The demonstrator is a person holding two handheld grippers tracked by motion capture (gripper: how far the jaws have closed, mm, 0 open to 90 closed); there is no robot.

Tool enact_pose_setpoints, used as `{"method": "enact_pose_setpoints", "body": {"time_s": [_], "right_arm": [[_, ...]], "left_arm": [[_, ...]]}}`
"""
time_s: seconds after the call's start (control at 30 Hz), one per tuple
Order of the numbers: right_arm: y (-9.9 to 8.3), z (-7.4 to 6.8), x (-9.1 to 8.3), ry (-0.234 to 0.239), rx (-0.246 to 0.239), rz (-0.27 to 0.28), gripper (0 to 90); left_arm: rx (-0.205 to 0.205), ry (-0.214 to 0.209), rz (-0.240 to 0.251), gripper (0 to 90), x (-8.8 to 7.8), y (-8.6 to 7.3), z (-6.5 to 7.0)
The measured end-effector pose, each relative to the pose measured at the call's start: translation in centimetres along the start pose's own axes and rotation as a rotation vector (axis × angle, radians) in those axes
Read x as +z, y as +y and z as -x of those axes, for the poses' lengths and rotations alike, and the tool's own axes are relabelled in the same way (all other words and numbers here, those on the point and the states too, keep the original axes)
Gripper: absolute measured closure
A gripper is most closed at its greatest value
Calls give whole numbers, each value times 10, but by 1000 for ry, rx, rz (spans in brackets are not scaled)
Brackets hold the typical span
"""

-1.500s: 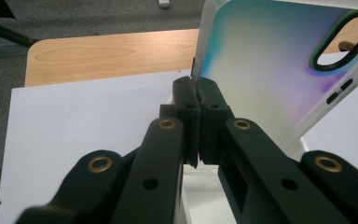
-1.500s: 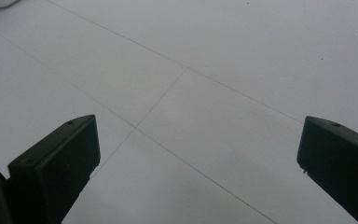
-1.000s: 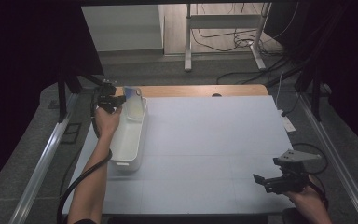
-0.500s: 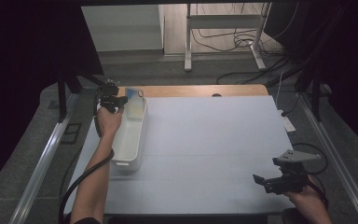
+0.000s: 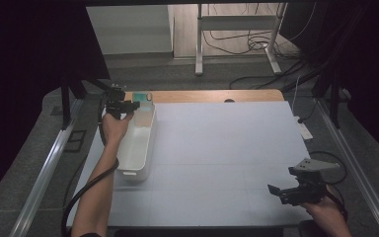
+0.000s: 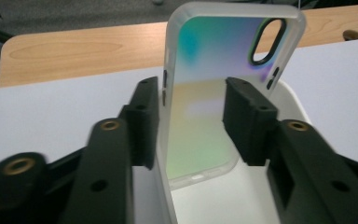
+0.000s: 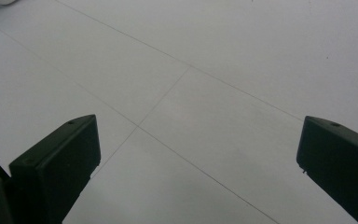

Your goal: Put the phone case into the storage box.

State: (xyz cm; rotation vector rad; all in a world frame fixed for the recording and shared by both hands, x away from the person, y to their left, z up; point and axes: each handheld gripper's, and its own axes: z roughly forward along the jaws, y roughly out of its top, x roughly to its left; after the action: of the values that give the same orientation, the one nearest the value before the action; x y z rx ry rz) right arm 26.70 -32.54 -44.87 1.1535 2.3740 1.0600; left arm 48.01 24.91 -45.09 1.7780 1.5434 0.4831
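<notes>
A translucent phone case (image 6: 214,93) with an iridescent back stands upright at the far end of a long white tray (image 5: 135,173). From the high view the case (image 5: 142,97) shows as a teal patch at the tray's far end. My left gripper (image 5: 131,104) is at that end, open. In the left gripper view (image 6: 192,93) its jaws stand apart just in front of the case, the left one by the case's left edge; whether they touch, I cannot tell. My right gripper (image 5: 274,190) hovers low at the near right, open over the bare mat (image 7: 200,140).
A white mat (image 5: 217,148) covers the table, with a strip of bare wood (image 5: 202,95) along the far edge. A small white tag (image 5: 303,131) lies at the mat's right edge. Metal rails (image 5: 49,163) flank the table.
My left gripper has shifted slightly right and nearer, toward the tray's far end. The right gripper has stayed put.
</notes>
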Motion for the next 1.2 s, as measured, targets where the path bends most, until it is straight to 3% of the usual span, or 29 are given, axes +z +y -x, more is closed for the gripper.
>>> {"method": "enact_pose_setpoints", "body": {"time_s": [0.23, 0.47, 0.7, 1.0, 1.2], "right_arm": [[0, 0, 0, 3, 0, -5, 0], [0, 0, 1, 4, 2, -10, 0], [0, 0, 1, -1, 0, -13, 0], [0, -1, 1, -4, -10, -16, 0], [0, -2, 1, -5, -12, -16, 0]], "left_arm": [[1, -55, 4, 392, -7, 1, -1], [13, -80, 0, 319, -15, 0, 0], [15, -138, -20, 212, -20, -4, 0], [35, -176, -28, 173, -28, -7, 3], [75, -205, -37, 128, -35, -9, 10]]}}
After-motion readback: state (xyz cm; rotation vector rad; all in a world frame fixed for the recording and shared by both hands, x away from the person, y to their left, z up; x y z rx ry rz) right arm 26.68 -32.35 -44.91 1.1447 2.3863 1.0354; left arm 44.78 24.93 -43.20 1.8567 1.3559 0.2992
